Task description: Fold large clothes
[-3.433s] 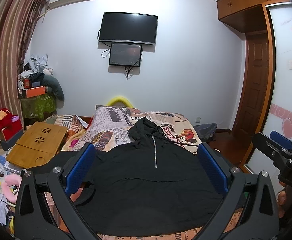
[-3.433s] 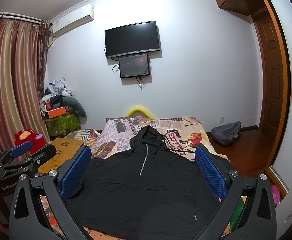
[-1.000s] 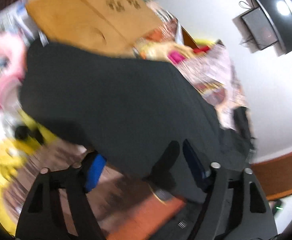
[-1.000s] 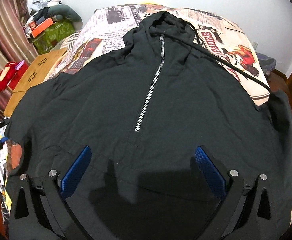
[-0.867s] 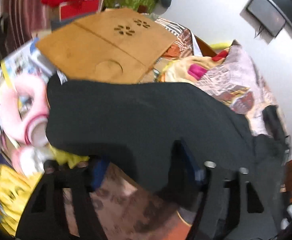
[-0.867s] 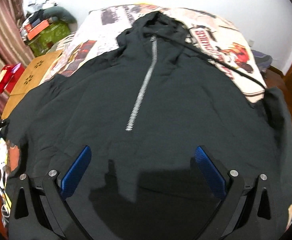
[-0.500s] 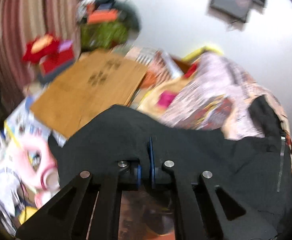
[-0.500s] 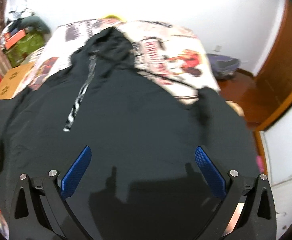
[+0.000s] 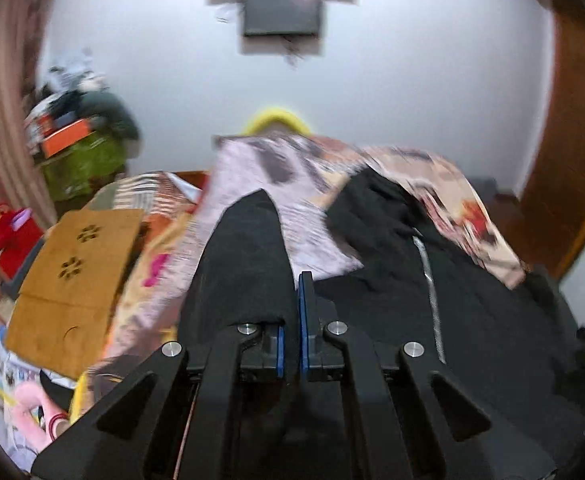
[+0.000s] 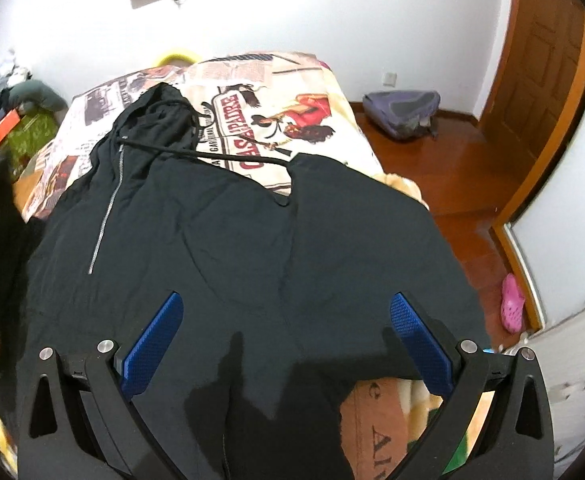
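The left gripper [image 9: 290, 320], clamped on the hoodie's sleeve [image 9: 248, 256], should carry it across toward the zipper [image 9: 430, 280]; the right gripper [image 10: 288, 340] hovers wide, empty.

Left wrist view: low over the bed's left edge, facing along its own fingers toward the far wall and the wall screen [image 9: 281, 12], pitched moderately down, motion-blurred, with black cloth right up against the lens. Right wrist view: higher over the near end of the bed, pitched more steeply down, sharp, covering the bed's right side and the wooden floor [image 10: 444, 160]. Shared: the black hoodie [image 9: 472, 312] [image 10: 228, 240], its zipper [image 9: 432, 292] [image 10: 106, 212], the printed bedspread [image 9: 444, 184] [image 10: 268, 116], the far wall.
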{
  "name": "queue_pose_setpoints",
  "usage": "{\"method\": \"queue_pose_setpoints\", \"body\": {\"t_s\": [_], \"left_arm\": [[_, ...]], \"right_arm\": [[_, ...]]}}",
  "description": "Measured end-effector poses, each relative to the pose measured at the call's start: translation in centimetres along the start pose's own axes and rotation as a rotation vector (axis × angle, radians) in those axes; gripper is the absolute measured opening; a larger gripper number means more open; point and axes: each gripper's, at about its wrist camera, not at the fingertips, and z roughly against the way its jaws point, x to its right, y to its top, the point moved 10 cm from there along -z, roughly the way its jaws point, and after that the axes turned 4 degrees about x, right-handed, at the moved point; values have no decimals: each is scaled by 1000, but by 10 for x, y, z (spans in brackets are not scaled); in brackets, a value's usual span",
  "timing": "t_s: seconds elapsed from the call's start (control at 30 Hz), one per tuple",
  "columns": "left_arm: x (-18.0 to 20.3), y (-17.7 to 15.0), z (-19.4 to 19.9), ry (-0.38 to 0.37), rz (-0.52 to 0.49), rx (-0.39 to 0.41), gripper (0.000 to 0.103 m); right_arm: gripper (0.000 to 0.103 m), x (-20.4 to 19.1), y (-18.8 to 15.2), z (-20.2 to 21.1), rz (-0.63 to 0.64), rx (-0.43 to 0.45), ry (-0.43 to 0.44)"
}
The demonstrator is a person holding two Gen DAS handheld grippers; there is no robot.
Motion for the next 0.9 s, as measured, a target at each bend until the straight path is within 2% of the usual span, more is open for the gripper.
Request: {"method": "queue_pose_setpoints", "body": {"t_s": [0.13,0.3,0.5,0.57,0.63,0.7,0.9], "left_arm": [[54,-28,-20,-60,-89,-70,5],[112,-79,-44,-158,-104,-209,5],[154,-132,-58,-184,-196,-332,8],[156,-144,-56,-185,-225,-362,18],[156,-149,-50,-215,-221,-386,36],[154,-151,-40,-248,-200,-400,49],[133,-131,-2,-283,-193,-352,50]], "right_arm": [[103,-13,-4,4,43,6,44],[103,-32,-12,4,71,-9,97],[103,-48,-16,8,102,3,101],[103,-54,-17,10,111,7,108],[103,-61,-17,12,123,4,113],[103,-69,-17,15,138,5,117],[103,-100,-11,27,180,29,142]]}}
